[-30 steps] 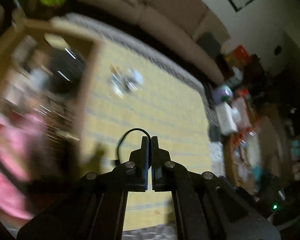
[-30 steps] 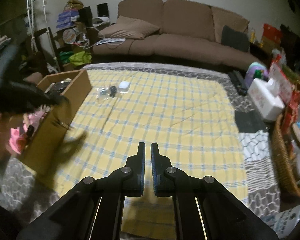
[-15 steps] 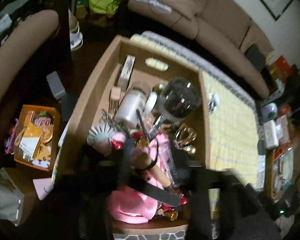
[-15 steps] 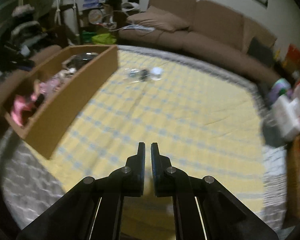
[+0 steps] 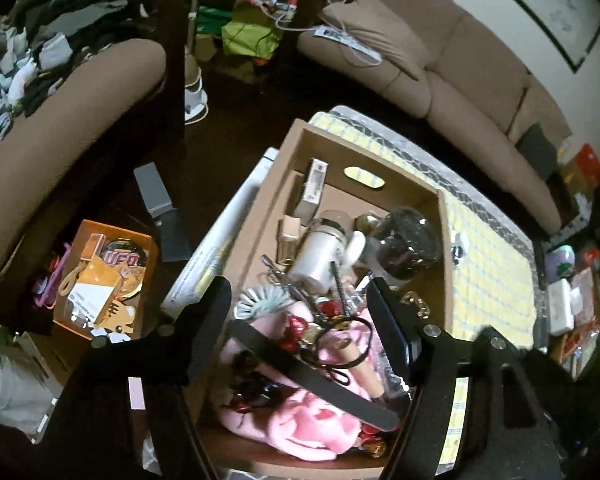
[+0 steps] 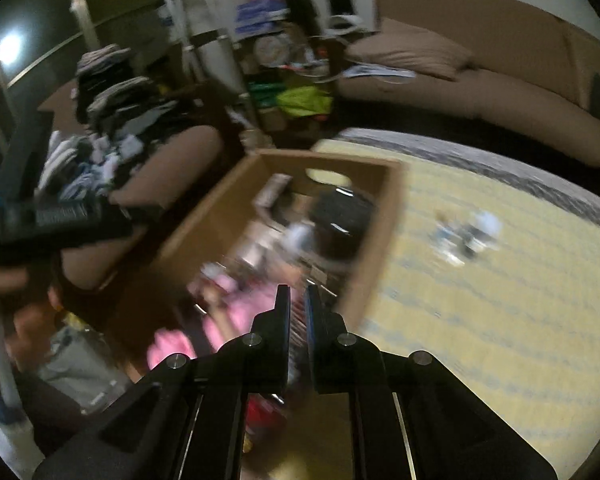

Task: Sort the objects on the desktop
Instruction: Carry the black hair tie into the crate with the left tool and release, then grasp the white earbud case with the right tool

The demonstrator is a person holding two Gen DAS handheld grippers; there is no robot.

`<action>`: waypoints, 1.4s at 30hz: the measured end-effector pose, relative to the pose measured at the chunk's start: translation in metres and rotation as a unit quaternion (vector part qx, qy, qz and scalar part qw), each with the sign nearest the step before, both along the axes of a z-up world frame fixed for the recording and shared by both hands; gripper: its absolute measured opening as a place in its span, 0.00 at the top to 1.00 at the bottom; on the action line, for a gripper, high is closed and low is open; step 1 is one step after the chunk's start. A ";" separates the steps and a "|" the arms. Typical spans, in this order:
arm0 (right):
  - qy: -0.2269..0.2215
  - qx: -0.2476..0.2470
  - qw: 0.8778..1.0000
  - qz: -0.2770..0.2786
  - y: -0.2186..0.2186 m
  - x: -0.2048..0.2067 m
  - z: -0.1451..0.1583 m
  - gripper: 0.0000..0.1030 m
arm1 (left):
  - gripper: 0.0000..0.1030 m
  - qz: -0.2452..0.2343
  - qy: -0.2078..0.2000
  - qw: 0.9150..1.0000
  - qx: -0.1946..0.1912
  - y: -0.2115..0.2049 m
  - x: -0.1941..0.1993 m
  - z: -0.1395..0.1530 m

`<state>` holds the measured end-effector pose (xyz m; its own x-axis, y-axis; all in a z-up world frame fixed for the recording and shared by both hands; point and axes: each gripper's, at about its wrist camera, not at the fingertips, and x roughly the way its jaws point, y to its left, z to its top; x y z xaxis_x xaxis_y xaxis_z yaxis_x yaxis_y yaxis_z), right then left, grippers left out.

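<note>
cardboard box (image 5: 446,240) sat on the yellow checked cloth (image 5: 496,280), crammed with a pink cloth (image 5: 300,420), dark jar (image 5: 406,246) and white bottle (image 5: 318,258); left gripper (image 5: 300,304) had just spread wide above it, holding nothing. right-wrist view, blurred: right gripper (image 6: 297,304) had just parted slightly, empty, over the box.

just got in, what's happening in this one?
Desk-sorting run. The left gripper hangs over the cardboard box of clutter with its jaws wide; they have just been opening, and nothing is clamped between the fingers. The right gripper also points at the box, jaws just cracked apart and empty. A few small items remain on the yellow checked cloth.
</note>
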<state>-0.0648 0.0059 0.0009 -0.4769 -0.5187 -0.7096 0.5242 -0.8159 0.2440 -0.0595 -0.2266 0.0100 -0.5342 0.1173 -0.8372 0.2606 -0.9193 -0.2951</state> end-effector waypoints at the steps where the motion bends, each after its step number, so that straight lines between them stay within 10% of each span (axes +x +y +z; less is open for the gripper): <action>1: -0.005 -0.005 1.000 0.009 -0.007 -0.004 -0.001 0.73 | 0.35 0.001 0.002 1.000 -0.002 -0.002 0.001 0.000; 3: -0.009 -0.017 1.000 0.009 -0.009 -0.008 -0.003 0.41 | 0.35 0.003 0.003 1.000 -0.003 -0.005 0.001 0.000; 13: -0.067 -0.090 0.993 -0.036 0.066 -0.016 -0.009 0.38 | 0.35 -0.004 0.001 1.000 0.001 0.000 -0.001 0.000; 17: -0.029 -0.049 0.994 -0.092 0.105 -0.020 -0.002 0.24 | 0.35 -0.017 0.000 1.000 -0.013 0.013 -0.002 0.000; 26: -0.030 0.093 0.981 -0.166 0.172 -0.093 -0.052 0.20 | 0.32 -0.063 -0.010 0.997 -0.053 0.065 -0.015 -0.009; 35: -0.067 0.096 0.971 -0.208 0.181 -0.227 -0.100 0.30 | 0.31 -0.126 -0.006 0.985 -0.118 0.123 -0.024 -0.019; 42: -0.095 0.062 0.974 -0.195 0.171 -0.247 -0.136 0.33 | 0.31 -0.122 -0.001 0.982 -0.142 0.127 -0.027 -0.024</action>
